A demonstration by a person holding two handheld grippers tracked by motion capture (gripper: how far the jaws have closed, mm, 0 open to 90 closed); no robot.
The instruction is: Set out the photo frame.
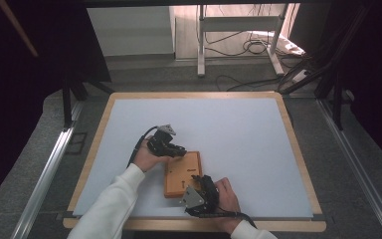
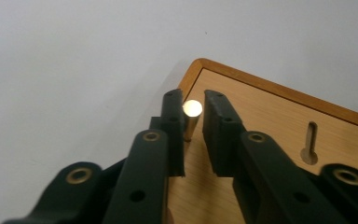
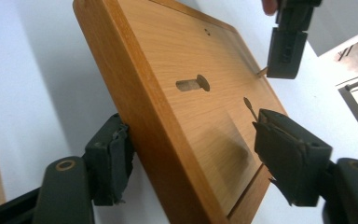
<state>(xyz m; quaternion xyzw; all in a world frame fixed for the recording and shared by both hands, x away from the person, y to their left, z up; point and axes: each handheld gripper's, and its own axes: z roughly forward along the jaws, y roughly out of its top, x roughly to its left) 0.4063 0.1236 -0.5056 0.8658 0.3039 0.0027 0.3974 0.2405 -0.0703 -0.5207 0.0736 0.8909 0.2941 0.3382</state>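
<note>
A flat wooden board [image 1: 179,177] with keyhole slots [image 3: 193,84] lies on the white mat near the front. A short brass-topped peg [image 2: 192,109] stands upright near its far left corner. My left gripper [image 1: 180,150] [image 2: 193,95] straddles that peg. One pad touches it, and a thin gap shows at the other, so the gripper is open. My right gripper [image 1: 206,183] [image 3: 191,140] spans the board's near right corner. Its left pad [image 3: 114,154] presses on the side edge and its right pad sits at the opposite edge.
The white mat [image 1: 238,124] lies inside a wooden table rim [image 1: 194,94]. Past the far edge are a metal stand [image 1: 238,45] and loose cables [image 1: 251,47] on the floor. Metal rails [image 1: 45,174] run along both sides of the table.
</note>
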